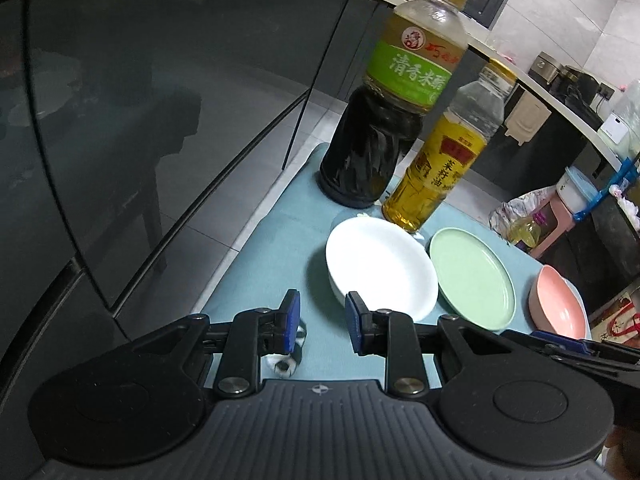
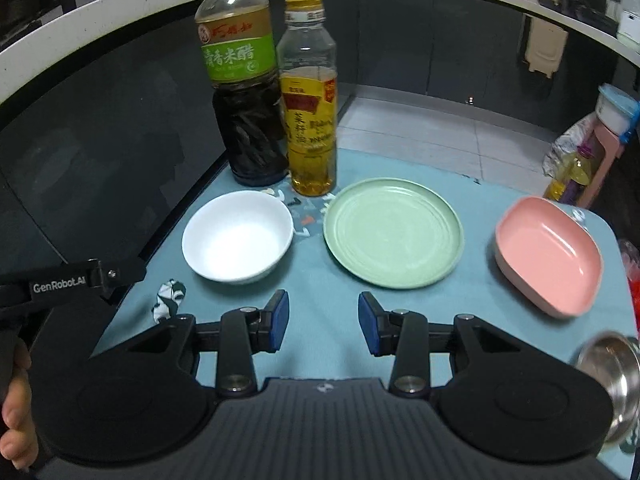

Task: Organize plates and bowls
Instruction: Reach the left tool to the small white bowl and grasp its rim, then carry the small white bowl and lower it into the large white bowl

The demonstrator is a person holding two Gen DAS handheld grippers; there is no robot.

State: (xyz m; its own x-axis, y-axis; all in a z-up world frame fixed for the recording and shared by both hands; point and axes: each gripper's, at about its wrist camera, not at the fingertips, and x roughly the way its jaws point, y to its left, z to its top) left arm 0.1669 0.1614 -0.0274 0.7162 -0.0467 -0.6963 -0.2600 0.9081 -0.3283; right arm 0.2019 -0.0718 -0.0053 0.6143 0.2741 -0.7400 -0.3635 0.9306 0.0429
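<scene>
Both your hand-held grippers, left (image 1: pixel 322 322) and right (image 2: pixel 323 322), hang part-open and empty; reach the white bowl (image 2: pixel 238 236) left of the green plate (image 2: pixel 394 232) next.

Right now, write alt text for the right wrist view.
An open, empty gripper hovers over a blue mat holding a white bowl, green plate and pink dish in a row. Two bottles, dark and yellow, stand behind; a steel bowl sits at right.

Dark cabinets (image 2: pixel 400 40), pale tiled floor (image 2: pixel 400 120), perhaps a white counter (image 2: pixel 100 4).
</scene>
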